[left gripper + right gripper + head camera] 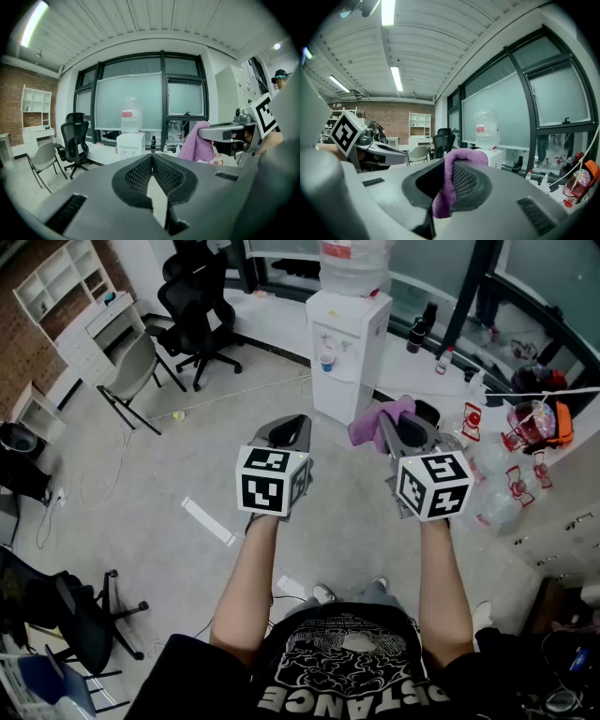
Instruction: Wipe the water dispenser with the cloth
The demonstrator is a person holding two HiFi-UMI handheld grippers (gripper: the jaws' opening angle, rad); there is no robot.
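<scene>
**Purple cloth** (377,421): pinched between the jaws of the right gripper (400,430), which are closed on it. One fold loops over the jaw tips and the rest hangs between them. The cloth is held above the floor, nearer than the water dispenser (345,357) and well apart from it.

**Water dispenser:** white, upright at far centre, against the window ledge, with a clear bottle (354,261) upended on top.

**Left gripper** (293,425): level with the right gripper, to its left. Its jaws meet at the tips, with nothing between them.

**Surroundings:** black office chair (199,304) at far left, grey chair (131,371) nearer, and a dark bottle (417,334) on the ledge to the right of the dispenser.
</scene>
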